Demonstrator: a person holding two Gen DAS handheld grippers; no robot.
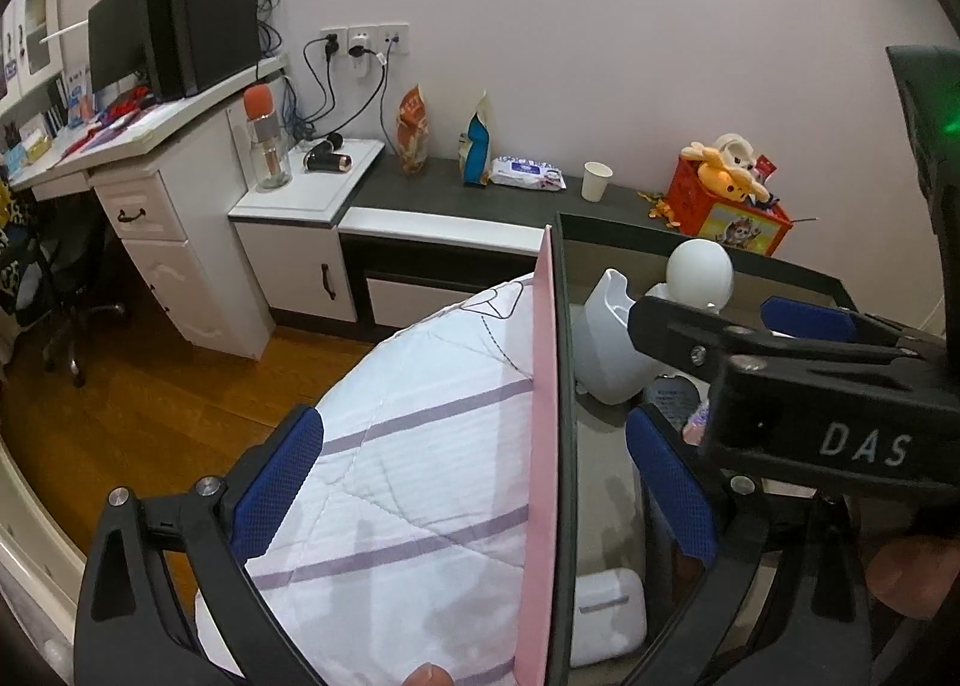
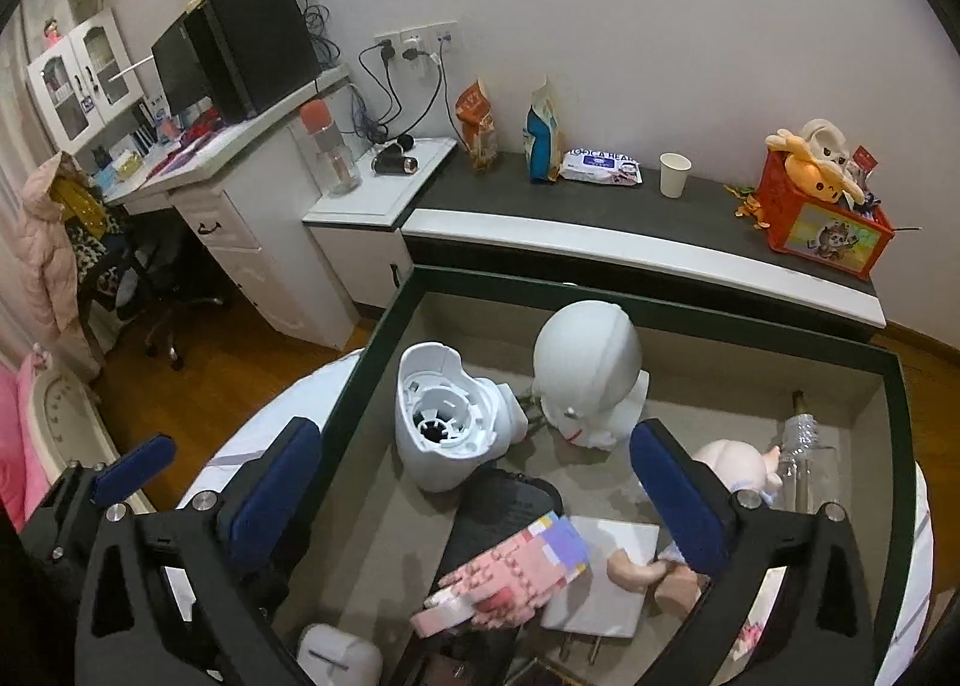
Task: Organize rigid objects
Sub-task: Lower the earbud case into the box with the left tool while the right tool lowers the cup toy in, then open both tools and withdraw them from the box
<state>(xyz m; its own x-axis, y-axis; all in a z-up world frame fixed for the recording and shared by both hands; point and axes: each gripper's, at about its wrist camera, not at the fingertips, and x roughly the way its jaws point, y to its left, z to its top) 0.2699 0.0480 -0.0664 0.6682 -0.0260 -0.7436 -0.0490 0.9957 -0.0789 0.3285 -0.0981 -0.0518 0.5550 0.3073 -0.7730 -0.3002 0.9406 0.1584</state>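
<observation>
Right wrist view: right gripper (image 2: 480,497) hangs over the storage box (image 2: 660,320) on the bed (image 1: 420,476), jaws apart, holding nothing. Box holds white helmet shell (image 2: 447,422), white round-headed figure (image 2: 591,374), pink block toy (image 2: 510,572), doll (image 2: 738,467), clear bottle (image 2: 804,458). Left gripper (image 1: 480,491) straddles the box's pink wall, jaws apart. Step looks like picking; next move needs lowering onto 1 item.
</observation>
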